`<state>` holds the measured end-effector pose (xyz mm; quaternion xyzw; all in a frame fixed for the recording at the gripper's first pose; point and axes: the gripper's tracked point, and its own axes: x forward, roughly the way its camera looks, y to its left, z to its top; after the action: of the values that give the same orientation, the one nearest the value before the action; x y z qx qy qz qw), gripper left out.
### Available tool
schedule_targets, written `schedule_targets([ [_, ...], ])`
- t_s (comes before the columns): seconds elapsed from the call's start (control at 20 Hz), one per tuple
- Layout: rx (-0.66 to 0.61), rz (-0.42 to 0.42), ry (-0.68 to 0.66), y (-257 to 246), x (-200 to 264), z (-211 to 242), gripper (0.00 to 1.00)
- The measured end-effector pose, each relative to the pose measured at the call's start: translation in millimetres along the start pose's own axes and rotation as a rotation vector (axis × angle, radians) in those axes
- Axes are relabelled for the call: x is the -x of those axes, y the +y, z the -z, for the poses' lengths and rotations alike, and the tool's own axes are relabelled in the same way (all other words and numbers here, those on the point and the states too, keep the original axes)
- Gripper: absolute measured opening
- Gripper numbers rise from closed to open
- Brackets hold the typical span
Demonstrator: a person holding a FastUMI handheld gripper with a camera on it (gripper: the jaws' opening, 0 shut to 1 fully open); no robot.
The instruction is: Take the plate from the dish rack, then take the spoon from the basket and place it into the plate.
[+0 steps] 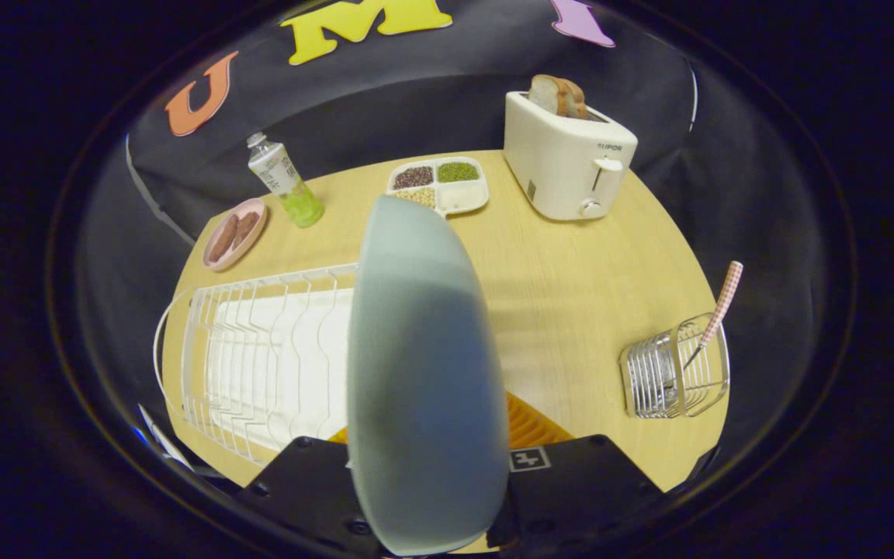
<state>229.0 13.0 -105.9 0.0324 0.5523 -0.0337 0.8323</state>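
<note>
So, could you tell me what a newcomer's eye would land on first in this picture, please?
First, the large pale blue-grey plate, held on edge between the gripper jaws, just right of the white wire dish rack. Next, the cream toaster with bread slices at the far side of the wooden table. Then the checked-handled spoon standing in the metal wire basket, right of the plate.

The toaster (569, 159) bears the brand name "SUPOR".
</note>
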Motion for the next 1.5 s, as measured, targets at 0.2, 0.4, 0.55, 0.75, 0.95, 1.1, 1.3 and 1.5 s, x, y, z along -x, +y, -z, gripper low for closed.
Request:
schedule_targets([
  [0.2,-0.039,0.026,0.025,3.1,4.2,5.6,0.59],
  [0.4,-0.076,0.04,0.034,3.0,13.5,5.7,0.59],
  [0.55,-0.051,0.112,0.0,-3.7,28.8,-4.1,0.59],
  [0.75,-0.044,0.1,-0.067,8.0,59.7,-14.5,0.58],
  [0.95,0.02,0.032,-0.144,30.8,105.0,11.5,0.58],
  [1.1,0.07,-0.03,-0.18,42.2,131.2,53.7,0.58],
  [1.3,0.105,-0.127,-0.193,48.1,139.4,121.5,0.58],
  [1.5,0.043,-0.239,-0.134,48.6,106.9,178.9,0.58],
])
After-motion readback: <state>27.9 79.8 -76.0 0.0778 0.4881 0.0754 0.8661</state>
